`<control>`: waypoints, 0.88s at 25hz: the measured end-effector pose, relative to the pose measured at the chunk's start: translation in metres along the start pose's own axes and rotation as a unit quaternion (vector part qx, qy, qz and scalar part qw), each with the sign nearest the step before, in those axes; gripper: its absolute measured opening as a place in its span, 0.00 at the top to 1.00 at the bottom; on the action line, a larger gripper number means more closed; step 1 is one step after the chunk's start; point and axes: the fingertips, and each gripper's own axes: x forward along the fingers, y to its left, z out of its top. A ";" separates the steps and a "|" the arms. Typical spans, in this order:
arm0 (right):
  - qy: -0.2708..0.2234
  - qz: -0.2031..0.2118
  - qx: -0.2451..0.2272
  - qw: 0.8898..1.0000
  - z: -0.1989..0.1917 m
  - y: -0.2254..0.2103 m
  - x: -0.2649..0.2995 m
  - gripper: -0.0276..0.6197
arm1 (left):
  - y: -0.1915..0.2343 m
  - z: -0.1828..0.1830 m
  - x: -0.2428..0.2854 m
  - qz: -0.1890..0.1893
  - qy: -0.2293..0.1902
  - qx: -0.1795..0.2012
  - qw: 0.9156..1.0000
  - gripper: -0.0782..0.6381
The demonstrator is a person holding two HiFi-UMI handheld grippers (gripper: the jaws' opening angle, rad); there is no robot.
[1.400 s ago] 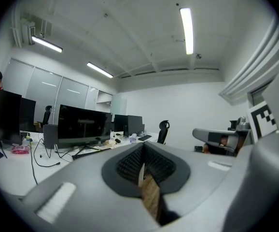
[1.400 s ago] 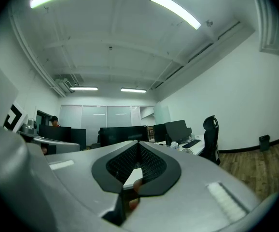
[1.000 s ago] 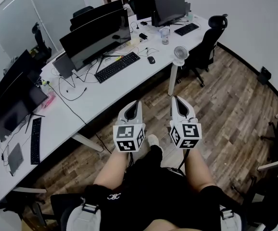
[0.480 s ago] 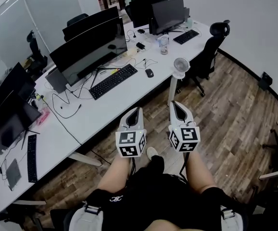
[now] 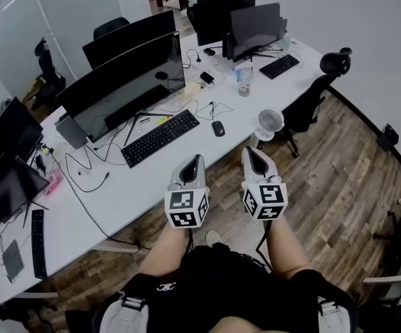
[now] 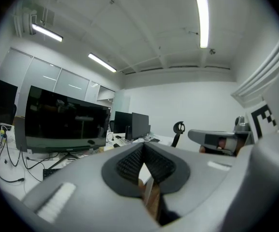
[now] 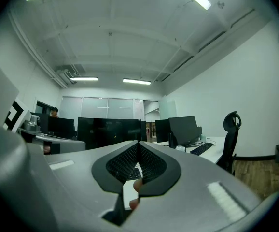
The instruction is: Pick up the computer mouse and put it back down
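A small dark computer mouse (image 5: 218, 128) lies on the long white desk (image 5: 152, 161), just right of a black keyboard (image 5: 160, 137). My left gripper (image 5: 193, 162) and right gripper (image 5: 251, 153) hang side by side over the desk's near edge, short of the mouse and above my knees. Both have their jaws shut, tips touching, with nothing held. In the left gripper view the left gripper (image 6: 143, 146) points up across the desk toward a wide monitor (image 6: 64, 125). The mouse does not show in either gripper view. The right gripper (image 7: 138, 144) also aims level over the desks.
A wide black monitor (image 5: 128, 82) stands behind the keyboard, with cables beside it. A small white fan (image 5: 271, 121) sits at the desk's near edge, a glass jar (image 5: 244, 82) farther back. A black office chair (image 5: 318, 92) stands at the right on the wood floor (image 5: 339, 179).
The view has moved closer to the desk: keyboard and mouse now sit nearer my grippers. Both grippers stay shut and side by side, now over the desk edge.
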 end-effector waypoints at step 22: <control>0.046 0.053 0.011 0.998 -0.038 -0.055 0.185 0.96 | 0.084 -0.004 0.143 0.080 0.029 -0.012 0.996 0.81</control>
